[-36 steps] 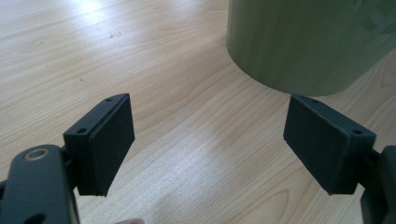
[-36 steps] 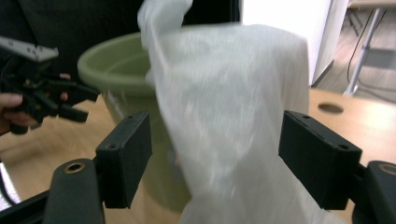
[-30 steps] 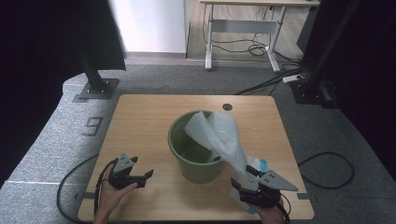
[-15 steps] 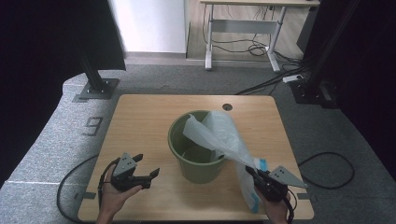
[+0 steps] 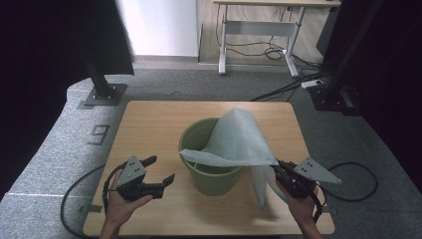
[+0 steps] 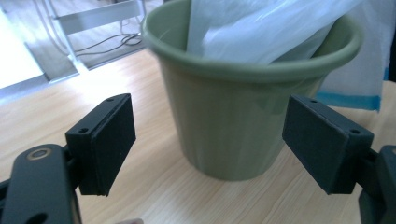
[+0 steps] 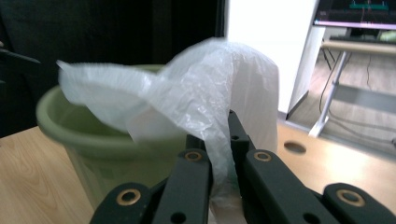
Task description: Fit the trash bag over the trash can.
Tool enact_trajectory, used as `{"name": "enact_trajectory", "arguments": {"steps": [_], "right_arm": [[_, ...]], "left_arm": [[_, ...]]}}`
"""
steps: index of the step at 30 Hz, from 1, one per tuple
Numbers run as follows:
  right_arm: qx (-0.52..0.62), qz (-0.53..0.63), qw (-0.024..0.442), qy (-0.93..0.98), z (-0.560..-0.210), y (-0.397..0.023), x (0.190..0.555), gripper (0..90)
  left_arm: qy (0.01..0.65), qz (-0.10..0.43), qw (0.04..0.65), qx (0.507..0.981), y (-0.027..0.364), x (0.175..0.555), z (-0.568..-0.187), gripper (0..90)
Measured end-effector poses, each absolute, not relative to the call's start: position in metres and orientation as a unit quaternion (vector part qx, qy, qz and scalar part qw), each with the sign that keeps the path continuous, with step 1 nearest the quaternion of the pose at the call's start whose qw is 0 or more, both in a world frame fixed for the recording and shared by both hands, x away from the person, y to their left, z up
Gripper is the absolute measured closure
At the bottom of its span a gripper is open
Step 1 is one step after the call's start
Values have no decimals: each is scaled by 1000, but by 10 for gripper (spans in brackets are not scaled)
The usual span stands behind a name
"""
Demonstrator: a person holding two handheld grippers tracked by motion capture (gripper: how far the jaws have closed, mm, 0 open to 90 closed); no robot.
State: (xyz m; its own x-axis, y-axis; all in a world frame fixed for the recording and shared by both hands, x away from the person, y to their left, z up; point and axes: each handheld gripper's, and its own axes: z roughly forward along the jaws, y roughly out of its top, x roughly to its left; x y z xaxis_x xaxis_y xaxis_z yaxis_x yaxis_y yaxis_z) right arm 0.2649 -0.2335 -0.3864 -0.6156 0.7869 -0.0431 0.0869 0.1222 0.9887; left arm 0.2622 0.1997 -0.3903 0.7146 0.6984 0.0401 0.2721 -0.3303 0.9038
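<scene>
Probably to line the green bucket, the right gripper clenched the plastic bag at four o'clock, while the left gripper waited released.

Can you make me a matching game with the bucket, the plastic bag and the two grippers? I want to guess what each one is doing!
Things:
1. green bucket
2. plastic bag
3. left gripper
4. right gripper

States:
A. shut, pinching thin plastic
B. standing upright in the middle of the wooden table
C. open, holding nothing, pointing at the bucket's side
D. draped over the bucket's rim, partly inside, partly hanging outside

Right pairs: 1-B, 2-D, 3-C, 4-A
</scene>
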Motion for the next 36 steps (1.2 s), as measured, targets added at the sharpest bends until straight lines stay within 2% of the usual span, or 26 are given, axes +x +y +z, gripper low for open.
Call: {"name": "enact_trajectory", "arguments": {"steps": [7,19,27,36], "right_arm": [[293,557,307,714,-360,-212,271,885],[308,548,303,716,-368,-217,273,885],[308,560,280,716,-366,-209,280,884],[306,560,278,718,-365,-206,279,884]], "left_arm": [[273,219,486,801,173,266,-375,168],[250,199,474,821,141,279,-372,189],[261,193,463,825,118,283,-374,186],[313,193,468,804,115,287,-375,182]]}}
